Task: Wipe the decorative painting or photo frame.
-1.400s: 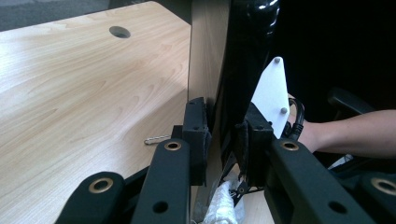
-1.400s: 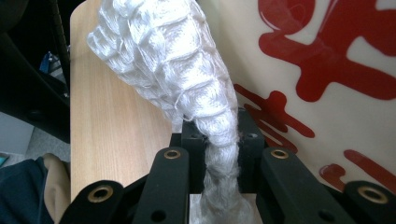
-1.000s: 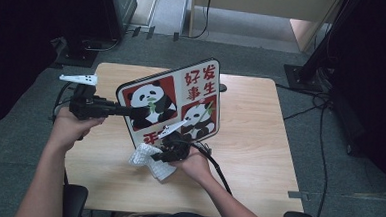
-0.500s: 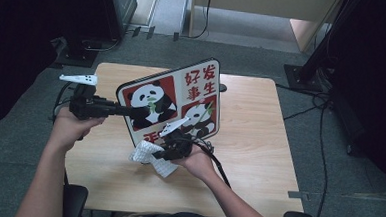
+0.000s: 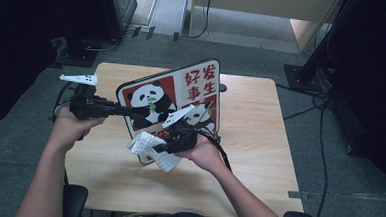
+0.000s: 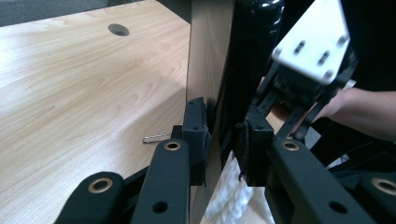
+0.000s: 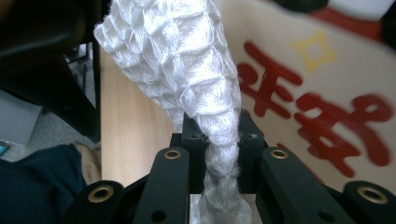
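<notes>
A panda board (image 5: 198, 88) with red characters stands tilted on its edge on the wooden table (image 5: 259, 142). My left gripper (image 5: 130, 110) is shut on the board's left edge; in the left gripper view its pads (image 6: 197, 133) clamp the board edge (image 6: 208, 60) from both sides. My right gripper (image 5: 163, 148) is shut on a white waffle cloth (image 5: 149, 147) against the board's lower front face. In the right gripper view the cloth (image 7: 187, 70) rises bunched from between the jaws, with the red characters of the board (image 7: 327, 107) just beside it.
A paperclip (image 6: 156, 138) lies on the table behind the board, and a cable hole (image 6: 118, 30) sits farther back. Black stands and cables (image 5: 313, 70) surround the table on the grey floor. The person's forearms come in from the near edge.
The right hand has lifted a little with the cloth along the board's lower front. The left hand and the board have stayed put.
</notes>
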Action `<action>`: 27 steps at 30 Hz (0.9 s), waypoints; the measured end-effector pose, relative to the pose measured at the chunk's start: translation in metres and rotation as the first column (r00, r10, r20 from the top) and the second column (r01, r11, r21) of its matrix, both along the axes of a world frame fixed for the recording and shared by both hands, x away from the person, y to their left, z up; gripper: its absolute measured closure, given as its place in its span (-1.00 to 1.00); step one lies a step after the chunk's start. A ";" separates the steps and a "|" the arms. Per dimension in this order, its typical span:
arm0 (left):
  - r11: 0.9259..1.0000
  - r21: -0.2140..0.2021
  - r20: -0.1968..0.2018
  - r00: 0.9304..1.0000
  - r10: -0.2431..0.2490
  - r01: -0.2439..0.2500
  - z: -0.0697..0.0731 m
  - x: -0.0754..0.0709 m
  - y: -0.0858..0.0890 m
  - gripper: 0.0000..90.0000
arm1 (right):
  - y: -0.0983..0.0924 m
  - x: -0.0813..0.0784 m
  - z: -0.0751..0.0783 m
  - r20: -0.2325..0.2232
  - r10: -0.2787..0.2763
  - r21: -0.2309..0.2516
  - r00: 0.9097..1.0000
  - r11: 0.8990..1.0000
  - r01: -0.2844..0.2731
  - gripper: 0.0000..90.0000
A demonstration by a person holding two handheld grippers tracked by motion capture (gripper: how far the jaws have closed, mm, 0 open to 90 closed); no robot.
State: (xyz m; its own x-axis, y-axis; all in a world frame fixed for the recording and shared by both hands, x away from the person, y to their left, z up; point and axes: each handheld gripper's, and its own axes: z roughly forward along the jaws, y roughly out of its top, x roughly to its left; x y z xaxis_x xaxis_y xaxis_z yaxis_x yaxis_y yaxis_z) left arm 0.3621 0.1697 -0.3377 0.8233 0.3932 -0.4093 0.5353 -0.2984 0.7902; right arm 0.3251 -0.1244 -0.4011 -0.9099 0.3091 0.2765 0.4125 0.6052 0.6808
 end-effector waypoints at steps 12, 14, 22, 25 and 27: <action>1.000 0.003 0.002 1.000 -0.002 0.002 0.000 0.000 0.000 0.68 | -0.013 0.007 0.047 0.023 -0.033 0.048 0.999 0.998 0.032 0.76; 1.000 0.003 0.001 1.000 -0.004 0.004 0.000 0.000 0.000 0.68 | -0.014 0.009 0.057 0.031 -0.040 0.046 0.999 0.998 0.039 0.76; 1.000 0.001 -0.004 1.000 -0.006 0.006 -0.001 0.000 0.000 0.68 | -0.019 0.019 0.095 0.050 -0.067 0.077 0.997 0.995 0.063 0.76; 1.000 0.001 -0.003 1.000 -0.006 0.006 -0.001 0.000 0.000 0.68 | -0.018 0.022 0.111 0.066 -0.071 0.077 0.995 0.995 0.066 0.75; 1.000 0.000 -0.002 1.000 -0.006 0.006 -0.001 0.000 0.000 0.68 | -0.018 0.025 0.120 0.068 -0.072 0.078 0.995 0.995 0.067 0.75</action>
